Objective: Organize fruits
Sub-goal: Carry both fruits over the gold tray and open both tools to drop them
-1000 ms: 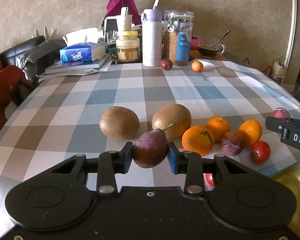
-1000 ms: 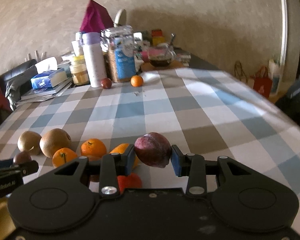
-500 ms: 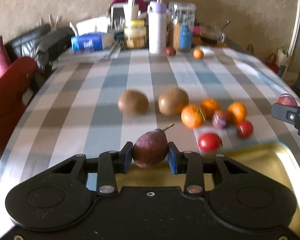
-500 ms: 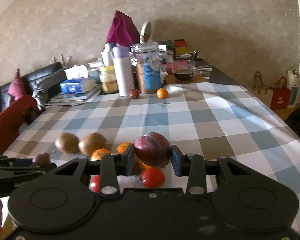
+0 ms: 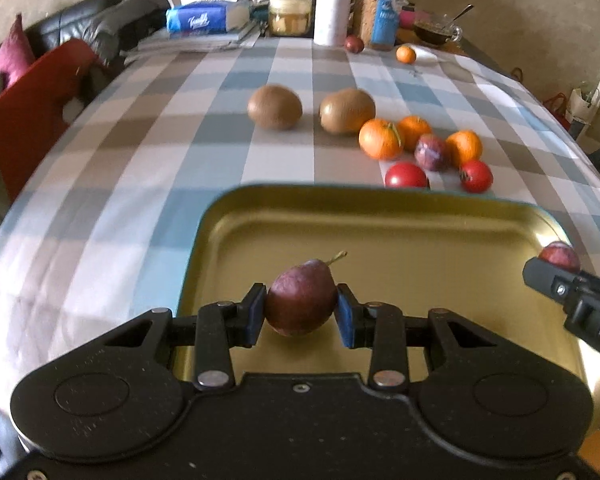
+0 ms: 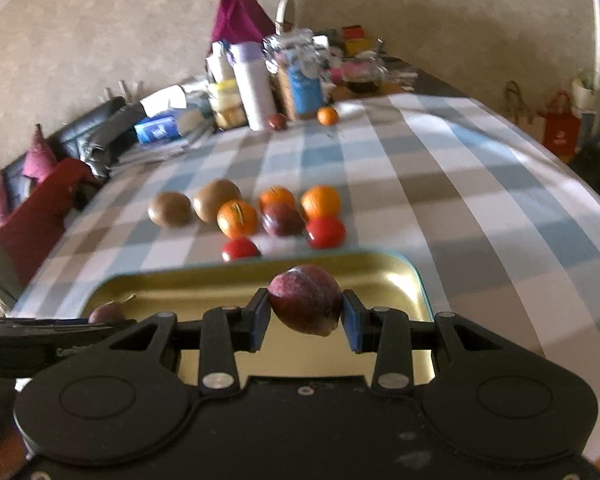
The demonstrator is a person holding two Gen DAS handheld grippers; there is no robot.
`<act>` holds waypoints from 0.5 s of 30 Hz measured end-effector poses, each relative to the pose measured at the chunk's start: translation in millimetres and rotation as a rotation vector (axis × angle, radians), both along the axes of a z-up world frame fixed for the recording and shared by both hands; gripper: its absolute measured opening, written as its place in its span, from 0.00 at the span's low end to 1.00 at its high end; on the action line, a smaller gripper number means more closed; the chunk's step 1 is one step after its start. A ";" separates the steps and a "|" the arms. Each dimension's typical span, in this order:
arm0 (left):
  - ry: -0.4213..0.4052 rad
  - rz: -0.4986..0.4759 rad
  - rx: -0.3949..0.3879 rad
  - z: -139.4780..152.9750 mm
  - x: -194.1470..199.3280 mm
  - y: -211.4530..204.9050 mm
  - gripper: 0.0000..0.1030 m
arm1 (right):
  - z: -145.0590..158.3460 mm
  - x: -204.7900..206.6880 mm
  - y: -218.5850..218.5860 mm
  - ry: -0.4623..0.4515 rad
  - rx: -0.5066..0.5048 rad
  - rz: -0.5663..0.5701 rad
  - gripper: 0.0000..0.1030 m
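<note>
- Two grippers hang over a gold-coloured tin tray (image 5: 400, 216) at the near edge of the checked tablecloth (image 5: 140, 152)
- Left gripper (image 5: 301, 311) has its blue pads (image 5: 255, 316) clamped on a dark red pear (image 5: 301, 304), stem tilted up to the right, above the tray's left part
- Right gripper (image 6: 305, 307) pinches a reddish-purple plum (image 6: 305, 302) between its pads, above the tray's far right corner
- Beyond the tray lie two kiwis (image 5: 275, 107), three oranges (image 5: 380, 139), what looks like another plum (image 5: 432, 152), blurred, and two tomatoes (image 5: 406, 176), clustered close together
- Far back, one small orange (image 5: 405, 55) and a dark fruit (image 5: 354, 44) sit near the white bottle (image 5: 332, 8) and jars (image 5: 290, 16)
</note>
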State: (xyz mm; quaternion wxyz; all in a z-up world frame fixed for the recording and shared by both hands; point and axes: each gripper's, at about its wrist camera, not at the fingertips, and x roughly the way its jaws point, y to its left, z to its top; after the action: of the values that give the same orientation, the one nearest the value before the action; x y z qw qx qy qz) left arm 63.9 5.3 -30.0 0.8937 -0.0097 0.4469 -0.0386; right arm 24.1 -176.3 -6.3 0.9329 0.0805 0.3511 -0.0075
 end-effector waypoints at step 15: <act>-0.065 0.003 0.056 6.5 -20.5 -6.1 0.49 | -7.1 -21.9 9.6 0.021 -0.014 0.004 0.40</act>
State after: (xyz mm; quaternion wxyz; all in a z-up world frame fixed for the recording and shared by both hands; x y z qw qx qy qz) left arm 43.4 -0.8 -23.5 0.9077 0.0158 0.4186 -0.0250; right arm 2.2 -166.8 -13.4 0.9297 0.0734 0.3609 -0.0089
